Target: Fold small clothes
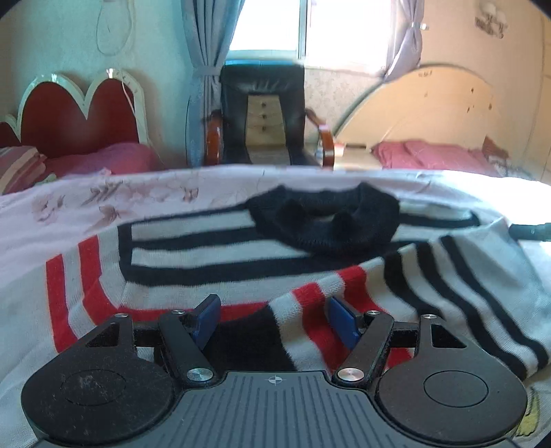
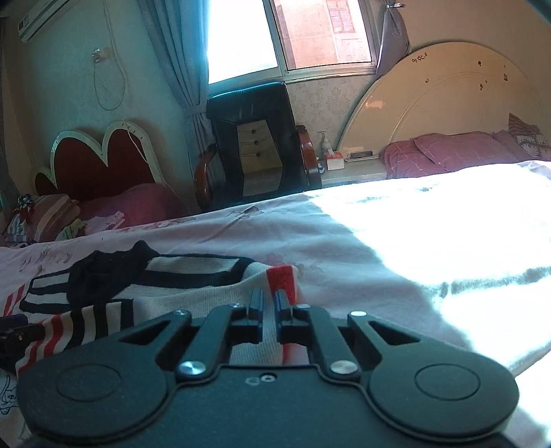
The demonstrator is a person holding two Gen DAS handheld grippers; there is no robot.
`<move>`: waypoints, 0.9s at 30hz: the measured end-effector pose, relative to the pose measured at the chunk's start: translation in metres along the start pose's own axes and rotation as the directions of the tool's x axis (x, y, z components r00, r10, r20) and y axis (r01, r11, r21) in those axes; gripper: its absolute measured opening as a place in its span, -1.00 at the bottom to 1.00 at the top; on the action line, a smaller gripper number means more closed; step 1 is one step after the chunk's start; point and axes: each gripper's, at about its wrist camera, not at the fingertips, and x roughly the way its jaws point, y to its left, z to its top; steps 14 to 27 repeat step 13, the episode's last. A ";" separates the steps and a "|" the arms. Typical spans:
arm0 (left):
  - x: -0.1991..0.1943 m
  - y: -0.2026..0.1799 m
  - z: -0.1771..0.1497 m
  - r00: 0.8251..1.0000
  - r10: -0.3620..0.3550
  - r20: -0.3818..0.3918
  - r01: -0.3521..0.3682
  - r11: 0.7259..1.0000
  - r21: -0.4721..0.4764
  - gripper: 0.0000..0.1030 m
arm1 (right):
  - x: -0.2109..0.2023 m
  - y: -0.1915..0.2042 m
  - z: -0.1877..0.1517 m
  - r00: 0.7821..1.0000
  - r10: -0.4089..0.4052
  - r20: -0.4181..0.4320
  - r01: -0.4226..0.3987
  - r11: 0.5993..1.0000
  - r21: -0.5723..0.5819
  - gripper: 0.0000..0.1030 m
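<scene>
At lower centre, the right gripper pinches the striped sweater's edge. The left gripper sits spread over a sleeve. Carry the fold evenly, keeping fabric taut.

Left tongs gape over striped sweater.

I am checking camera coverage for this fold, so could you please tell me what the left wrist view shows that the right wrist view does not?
Only the left wrist view shows the left gripper, open, with the sweater's folded-over striped sleeve lying between and beyond its blue pads.

Only the right wrist view shows the right gripper shut on the sweater's red-banded edge, plus an air conditioner and a pump bottle.

Both show the striped sweater with its black collar on the pink floral sheet, the black armchair and the heart-shaped headboard.
</scene>
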 end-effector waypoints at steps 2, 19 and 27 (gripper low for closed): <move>-0.001 0.008 -0.003 1.000 -0.017 0.012 0.017 0.999 -0.044 0.44 | 0.024 0.001 0.001 0.996 -0.061 -0.072 0.060 0.998 -0.022 -0.99; -0.024 0.006 -0.011 0.999 0.041 0.030 -0.041 0.999 -0.008 0.44 | -0.053 0.045 -0.064 0.994 -0.069 -0.084 0.065 0.997 -0.041 -0.68; -0.024 0.006 -0.011 0.999 0.041 0.030 -0.041 0.999 -0.008 0.44 | -0.053 0.045 -0.064 0.994 -0.069 -0.084 0.065 0.997 -0.041 -0.68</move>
